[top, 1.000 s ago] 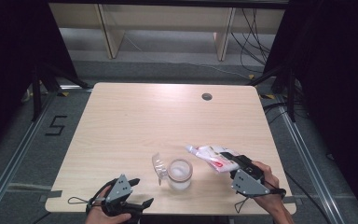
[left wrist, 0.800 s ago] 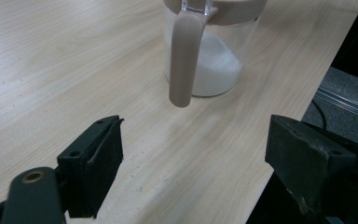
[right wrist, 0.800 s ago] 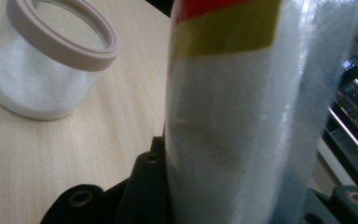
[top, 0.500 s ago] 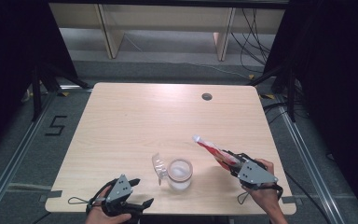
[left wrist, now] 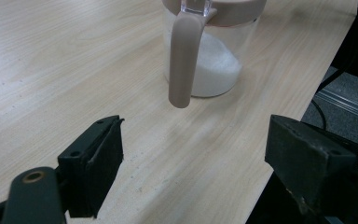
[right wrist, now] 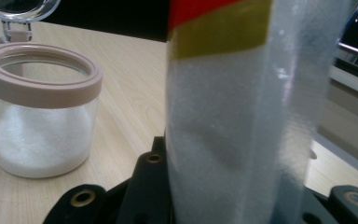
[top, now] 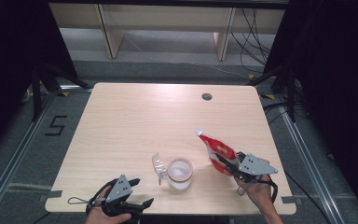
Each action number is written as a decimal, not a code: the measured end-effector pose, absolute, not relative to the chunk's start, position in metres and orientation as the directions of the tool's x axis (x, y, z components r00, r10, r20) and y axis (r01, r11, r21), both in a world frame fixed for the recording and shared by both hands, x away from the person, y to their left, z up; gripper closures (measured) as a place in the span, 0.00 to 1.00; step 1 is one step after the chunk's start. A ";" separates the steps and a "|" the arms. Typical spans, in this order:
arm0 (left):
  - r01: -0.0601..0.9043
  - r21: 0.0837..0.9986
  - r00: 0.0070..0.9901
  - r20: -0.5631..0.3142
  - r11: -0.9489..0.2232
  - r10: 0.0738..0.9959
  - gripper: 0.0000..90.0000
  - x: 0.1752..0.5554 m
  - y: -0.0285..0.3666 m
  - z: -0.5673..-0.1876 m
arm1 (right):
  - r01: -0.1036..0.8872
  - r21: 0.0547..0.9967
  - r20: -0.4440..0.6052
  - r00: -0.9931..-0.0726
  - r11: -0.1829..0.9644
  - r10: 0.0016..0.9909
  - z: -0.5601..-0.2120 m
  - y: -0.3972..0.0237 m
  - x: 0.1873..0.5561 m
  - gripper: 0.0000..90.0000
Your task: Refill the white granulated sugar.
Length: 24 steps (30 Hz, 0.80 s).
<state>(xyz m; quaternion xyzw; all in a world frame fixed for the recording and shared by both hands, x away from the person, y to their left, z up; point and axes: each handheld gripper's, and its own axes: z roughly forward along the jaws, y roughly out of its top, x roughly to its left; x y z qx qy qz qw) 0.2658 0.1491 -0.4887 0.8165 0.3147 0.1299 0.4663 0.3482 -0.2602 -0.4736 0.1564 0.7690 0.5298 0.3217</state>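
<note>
A clear glass jar (top: 180, 174) with a beige rim stands near the table's front edge, partly filled with white granules, its hinged lid (top: 158, 166) flipped open to the left. My right gripper (top: 229, 164) is shut on a red, yellow and clear bag (top: 217, 151) of white granules, just right of the jar, the bag's top pointing up and away. In the right gripper view the bag (right wrist: 233, 116) stands between the jaws with the jar (right wrist: 39, 109) at left. My left gripper (top: 131, 196) rests open at the front edge, facing the jar (left wrist: 205, 56) and its beige latch (left wrist: 184, 60).
The wooden table (top: 158, 121) has a small round cable hole (top: 207, 96) near its far edge. Dark stands and cables flank both sides, with a shelf unit beyond. The table's front edge (left wrist: 284, 126) lies right under my left gripper.
The right gripper has swung the bag from lying low and pointing left at the jar to a steeper tilt with its top raised. The left gripper has stayed put.
</note>
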 end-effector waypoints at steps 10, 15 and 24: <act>0.393 0.846 0.768 -0.088 -0.359 0.634 0.21 0.265 0.149 -0.489 | -0.038 0.919 -0.289 -0.743 0.393 0.604 -0.482 -0.262 0.352 0.86; 0.389 0.844 0.771 -0.078 -0.370 0.632 0.21 0.266 0.150 -0.488 | 0.012 0.921 -0.256 -0.734 0.389 0.629 -0.481 -0.265 0.350 0.85; 0.388 0.844 0.769 -0.076 -0.369 0.635 0.21 0.266 0.150 -0.488 | 0.050 0.939 -0.202 -0.722 0.341 0.662 -0.484 -0.277 0.346 0.84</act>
